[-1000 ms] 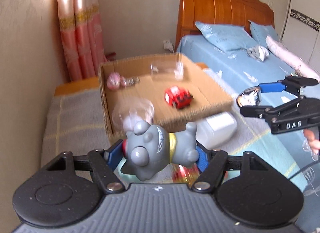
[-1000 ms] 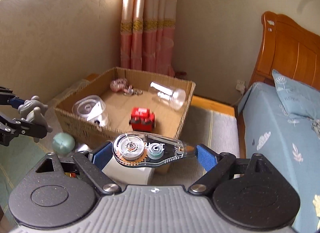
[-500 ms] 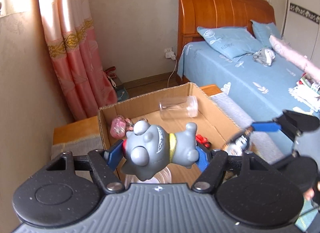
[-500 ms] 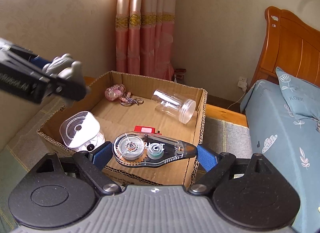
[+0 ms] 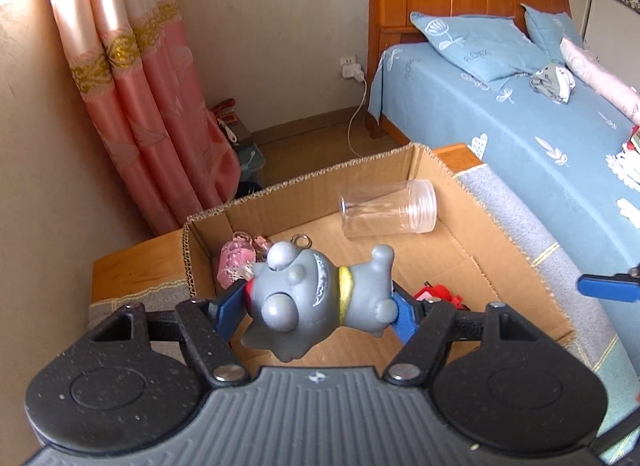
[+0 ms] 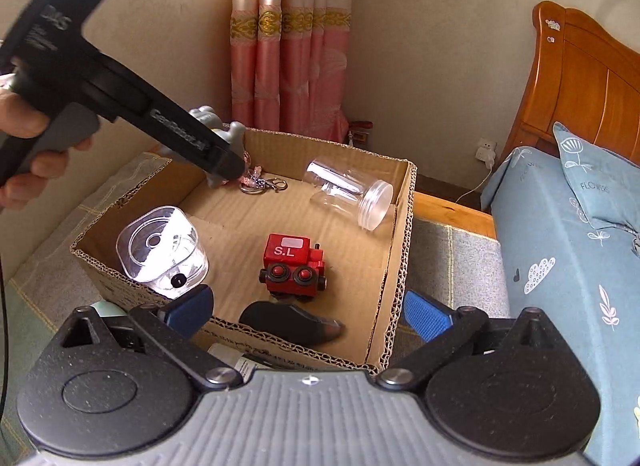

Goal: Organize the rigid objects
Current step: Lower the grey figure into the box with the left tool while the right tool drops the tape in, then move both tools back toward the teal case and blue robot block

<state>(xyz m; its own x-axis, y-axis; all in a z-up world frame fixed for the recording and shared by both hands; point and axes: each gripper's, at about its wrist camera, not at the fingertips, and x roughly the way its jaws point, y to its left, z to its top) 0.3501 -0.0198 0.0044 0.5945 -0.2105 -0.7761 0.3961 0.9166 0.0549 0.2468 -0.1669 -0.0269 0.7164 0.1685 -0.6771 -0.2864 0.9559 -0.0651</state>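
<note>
My left gripper (image 5: 318, 308) is shut on a grey cartoon toy figure (image 5: 316, 298), held sideways above the near left part of the open cardboard box (image 5: 304, 181). In the right wrist view that gripper (image 6: 224, 161) reaches in from the upper left, over the box's far left corner, with the toy (image 6: 212, 119) poking out behind it. My right gripper (image 6: 308, 312) hovers over the box's near wall with its jaws opening. The correction tape (image 6: 292, 328) is a dark blur below the jaws inside the box, free of both pads. One blue right finger (image 5: 608, 288) shows in the left wrist view.
Inside the box lie a clear jar (image 6: 348, 193), a red toy train (image 6: 294, 264), a clear plastic dispenser (image 6: 160, 250) and a pink keychain (image 5: 236, 258). A bed (image 5: 520, 137) runs along the right. Pink curtains (image 6: 296, 65) hang behind.
The right jaws spread and the correction tape dropped out of them into the box. The left gripper carried the grey toy forward until it hung over the box.
</note>
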